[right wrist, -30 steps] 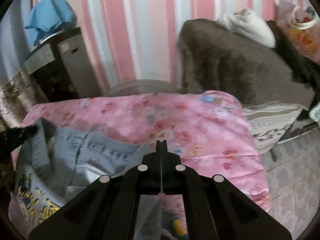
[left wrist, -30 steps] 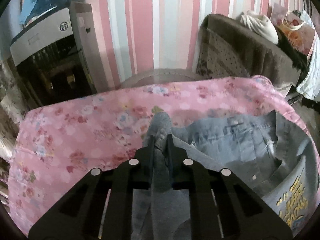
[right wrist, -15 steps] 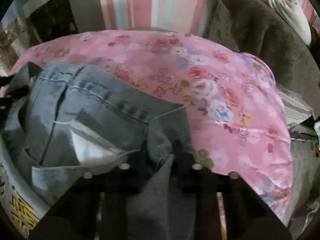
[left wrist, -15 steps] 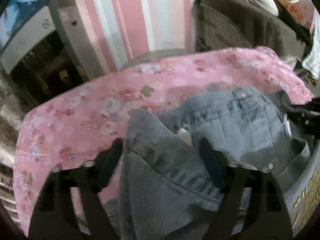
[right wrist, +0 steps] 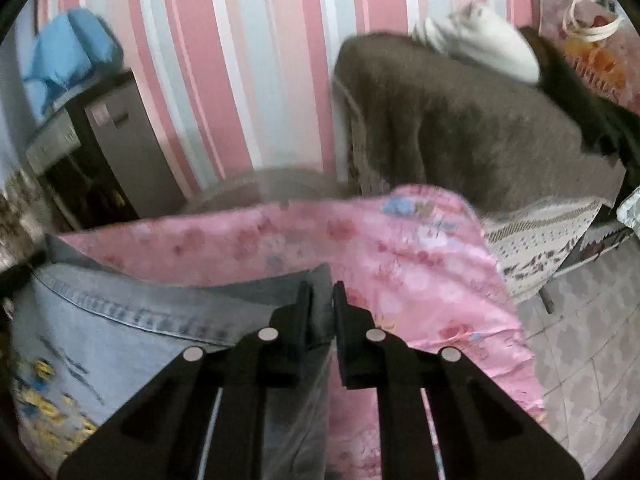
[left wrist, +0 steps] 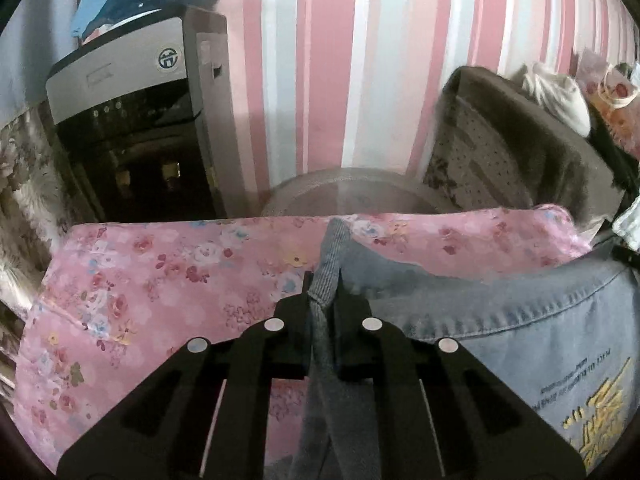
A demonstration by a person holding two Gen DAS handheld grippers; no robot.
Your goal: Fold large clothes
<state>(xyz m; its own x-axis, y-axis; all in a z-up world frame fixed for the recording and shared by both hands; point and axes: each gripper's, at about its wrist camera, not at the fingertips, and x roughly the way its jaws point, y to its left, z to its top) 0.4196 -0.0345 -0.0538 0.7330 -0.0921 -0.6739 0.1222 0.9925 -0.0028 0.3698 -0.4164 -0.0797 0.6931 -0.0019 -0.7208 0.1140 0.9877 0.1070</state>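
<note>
Pink floral-covered table (left wrist: 160, 280); denim garment (left wrist: 500, 312) lying on it.

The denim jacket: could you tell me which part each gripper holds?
Left gripper pinches a bunched fold of the denim jacket; right gripper is closing on its edge.

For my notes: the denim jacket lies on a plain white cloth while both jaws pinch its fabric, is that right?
Not quite: the cloth under the denim jacket is pink with a floral print, not plain white, as the left wrist view shows. The rest stands.
</note>
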